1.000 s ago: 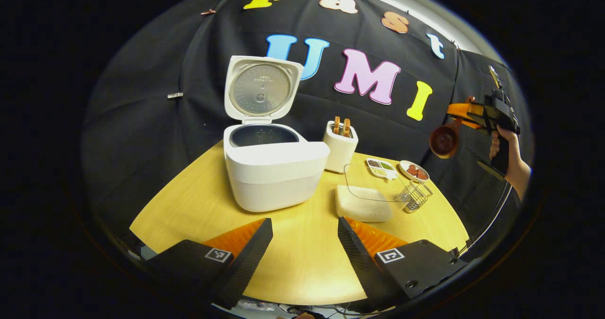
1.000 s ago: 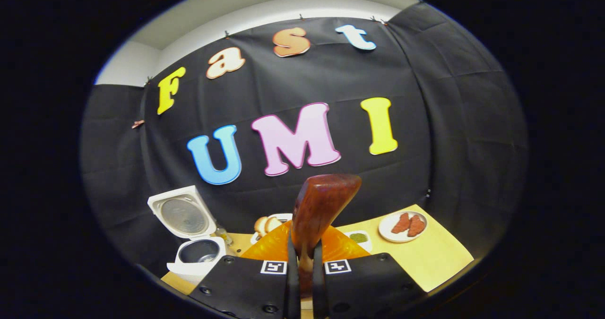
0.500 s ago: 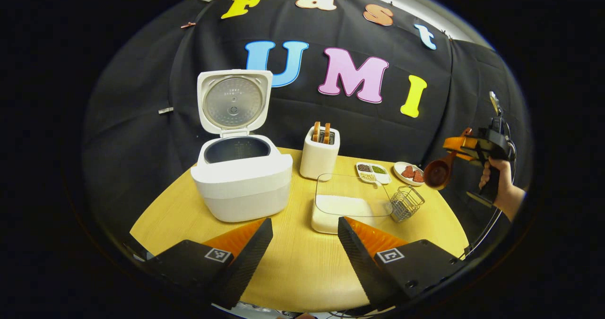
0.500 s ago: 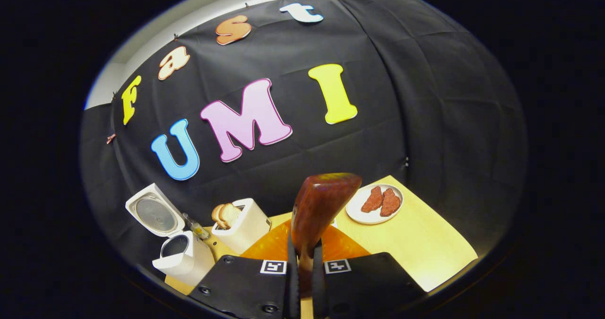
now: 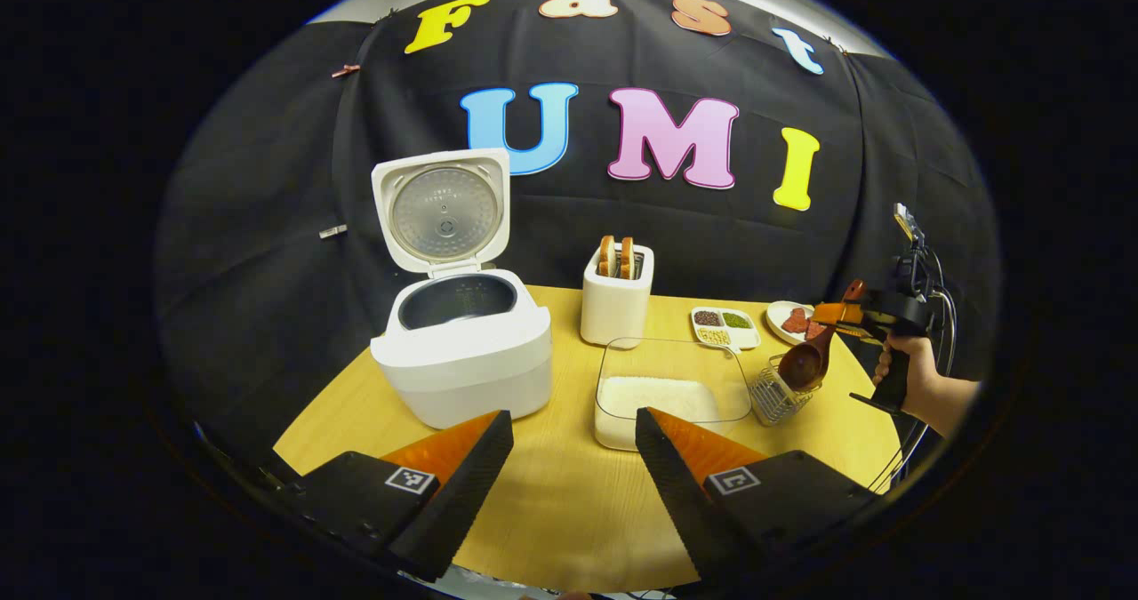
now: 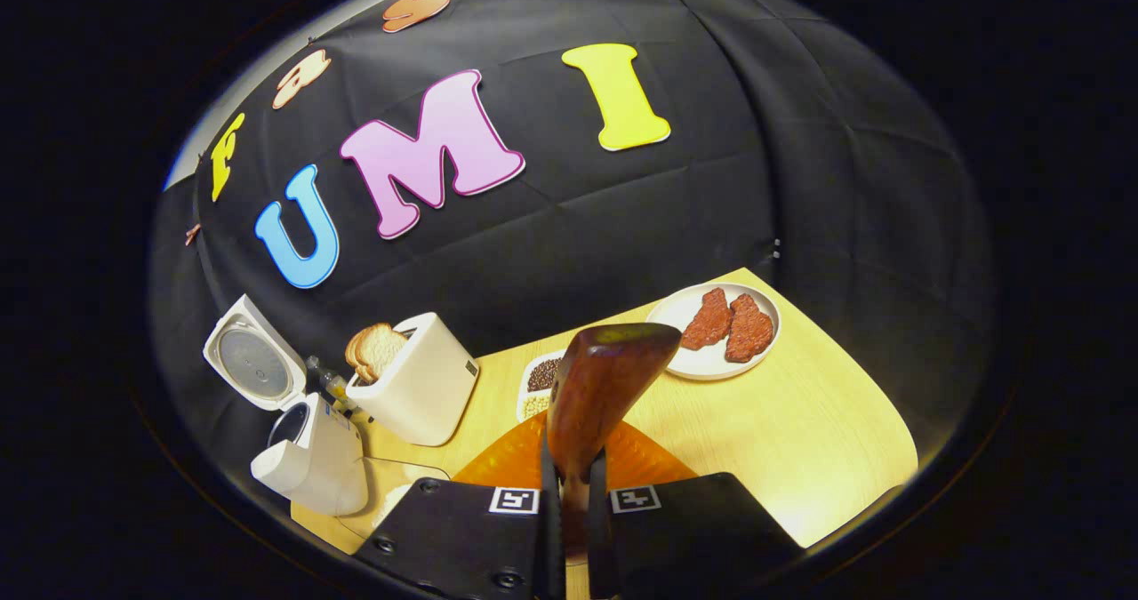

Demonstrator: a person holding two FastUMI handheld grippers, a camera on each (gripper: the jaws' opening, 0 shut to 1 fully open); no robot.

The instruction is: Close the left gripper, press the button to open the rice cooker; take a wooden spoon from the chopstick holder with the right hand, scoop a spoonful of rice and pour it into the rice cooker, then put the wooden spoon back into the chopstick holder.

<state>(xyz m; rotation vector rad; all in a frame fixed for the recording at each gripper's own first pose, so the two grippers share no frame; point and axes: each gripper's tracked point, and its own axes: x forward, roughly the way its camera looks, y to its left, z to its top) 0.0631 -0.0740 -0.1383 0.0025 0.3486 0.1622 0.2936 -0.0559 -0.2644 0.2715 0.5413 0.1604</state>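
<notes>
The white rice cooker (image 5: 458,356) stands with its lid (image 5: 442,209) up and its dark pot showing. It is small at the left of the right gripper view (image 6: 307,453). My left gripper (image 5: 573,467) hovers open over the table's near side, holding nothing. A clear container of rice (image 5: 671,391) lies just beyond it. My right gripper (image 6: 572,511) is shut on the wooden spoon (image 6: 600,396). In the left gripper view a hand (image 5: 916,378) holds that gripper (image 5: 867,316) at the far right, and the spoon's bowl (image 5: 805,362) hangs just over the wire chopstick holder (image 5: 772,396).
A white toaster (image 5: 616,302) with bread stands right of the cooker. A divided dish of grains (image 5: 725,324) and a plate of meat pieces (image 6: 716,329) sit toward the table's back right. The wooden table (image 6: 800,440) ends at a rounded edge near the plate.
The right gripper has come down and in with the spoon, from high beside the table to just above the wire holder. The left gripper stays open and has drawn back a little.
</notes>
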